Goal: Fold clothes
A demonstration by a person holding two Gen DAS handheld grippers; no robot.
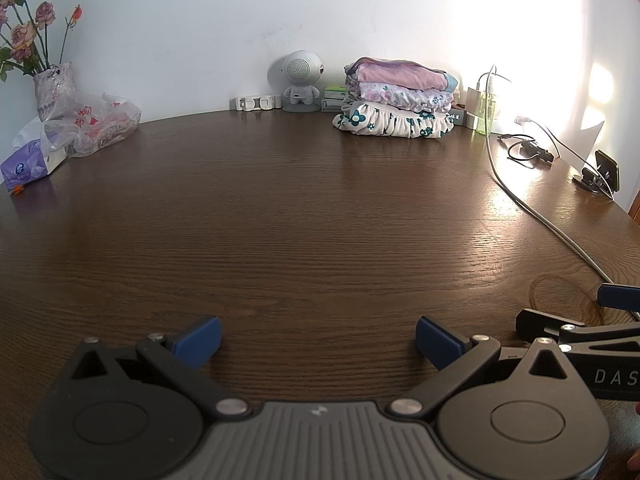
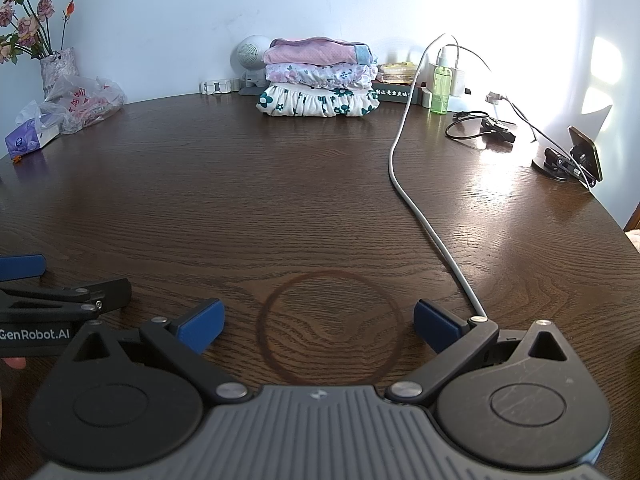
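Three folded garments sit in a neat stack of clothes (image 1: 394, 100) at the far edge of the worktop (image 1: 300, 208), close to the wall: a pink piece on top, a pale flowered one in the middle and a white one with dark green flowers at the bottom. No loose garment shows anywhere on the wood in either view, so the folding looks finished, or a fresh piece has yet to be brought in; the pictures cannot settle which. The left tongs (image 1: 318, 338) hang low over the near part of the worktop with their blue pads wide apart and nothing between them, and the right tongs (image 2: 318, 326) stand just beside them, equally wide apart and empty, above a dark ring mark (image 2: 330, 328) in the grain. Around the stack stand a small round-headed speaker figure (image 1: 301, 82), a green spray bottle (image 2: 440, 88) and a charger block. A white cable (image 2: 404, 184) runs from the back edge toward the right tongs and could snag a reach toward the stack. A vase of dried roses (image 1: 54, 84), a plastic bag (image 1: 94, 124) and a tissue pack (image 1: 30, 162) sit far left, and a phone on a stand (image 2: 576, 156) far right, all well apart from the middle.
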